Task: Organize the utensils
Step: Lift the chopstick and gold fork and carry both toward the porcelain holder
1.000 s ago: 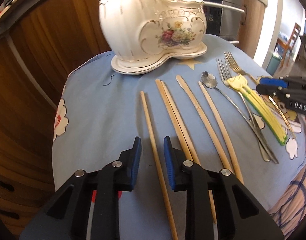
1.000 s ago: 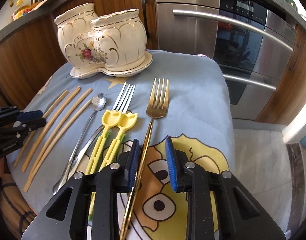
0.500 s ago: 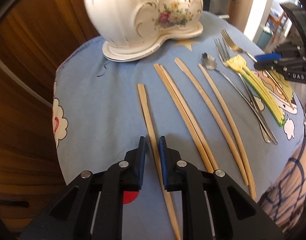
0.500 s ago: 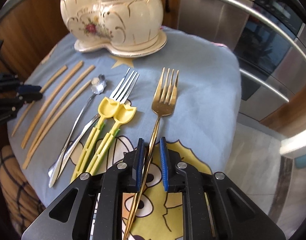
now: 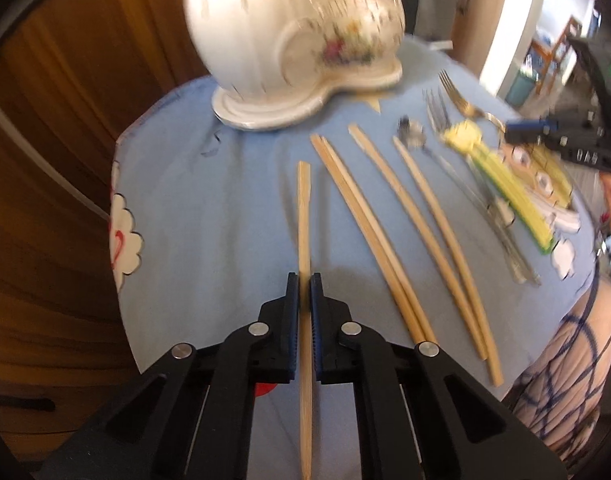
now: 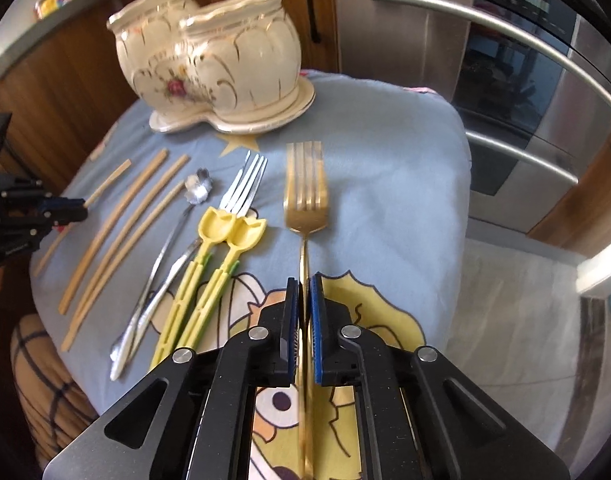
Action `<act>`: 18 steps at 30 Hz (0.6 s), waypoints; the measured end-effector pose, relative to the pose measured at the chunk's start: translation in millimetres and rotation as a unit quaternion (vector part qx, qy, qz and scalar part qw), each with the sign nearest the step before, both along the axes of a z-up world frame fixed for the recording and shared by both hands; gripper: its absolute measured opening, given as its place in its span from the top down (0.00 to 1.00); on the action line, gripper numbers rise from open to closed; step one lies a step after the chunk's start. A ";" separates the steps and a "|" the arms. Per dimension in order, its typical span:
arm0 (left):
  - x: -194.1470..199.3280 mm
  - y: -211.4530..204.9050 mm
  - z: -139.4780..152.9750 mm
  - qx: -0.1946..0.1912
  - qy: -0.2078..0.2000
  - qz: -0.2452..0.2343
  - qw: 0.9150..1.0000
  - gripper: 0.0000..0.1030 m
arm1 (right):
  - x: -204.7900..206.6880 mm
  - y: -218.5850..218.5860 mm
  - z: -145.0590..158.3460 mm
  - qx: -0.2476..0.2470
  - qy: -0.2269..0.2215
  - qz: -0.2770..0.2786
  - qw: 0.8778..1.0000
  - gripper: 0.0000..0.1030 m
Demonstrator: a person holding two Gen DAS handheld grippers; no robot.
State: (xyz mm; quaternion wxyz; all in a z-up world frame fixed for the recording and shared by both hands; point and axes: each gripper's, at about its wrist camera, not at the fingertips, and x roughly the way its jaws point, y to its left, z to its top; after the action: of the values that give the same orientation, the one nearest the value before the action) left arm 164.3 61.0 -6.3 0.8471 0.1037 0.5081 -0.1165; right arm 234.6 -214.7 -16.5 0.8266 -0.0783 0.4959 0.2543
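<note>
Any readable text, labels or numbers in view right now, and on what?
"DAS": white letters on the black body of the right gripper, left wrist view; blurred, so uncertain.
Oven display: lit marks, too small to read.
Holder, cloth, utensils: pictures only, no text.

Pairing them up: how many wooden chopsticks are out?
5 chopsticks: one held by the left gripper, two touching side by side right of it, two more before the spoon.

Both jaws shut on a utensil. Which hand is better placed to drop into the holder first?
Left, probably. The left gripper clamps a chopstick with the ceramic holder close ahead. The right gripper holds the gold fork; the holder sits farther off, up-left.
</note>
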 end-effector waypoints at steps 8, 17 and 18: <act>-17.3 8.0 64.7 -0.111 -0.176 0.033 0.978 0.95 | -12.2 -11.8 29.4 0.070 -0.057 -0.020 0.996 0.93; -17.7 -1.5 118.7 -0.169 -0.344 0.089 0.919 0.95 | -35.9 -7.1 77.0 0.126 -0.188 -0.040 0.973 0.93; -14.3 -0.2 124.7 -0.174 -0.355 0.095 0.913 0.95 | -36.6 -5.0 83.1 0.131 -0.203 -0.043 0.969 0.93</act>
State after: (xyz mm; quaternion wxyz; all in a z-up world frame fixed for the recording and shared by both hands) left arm 150.0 60.8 118.4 0.9834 -0.0597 0.1525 -0.0780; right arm 198.0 -219.7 66.6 0.9232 0.0016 0.2831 0.2600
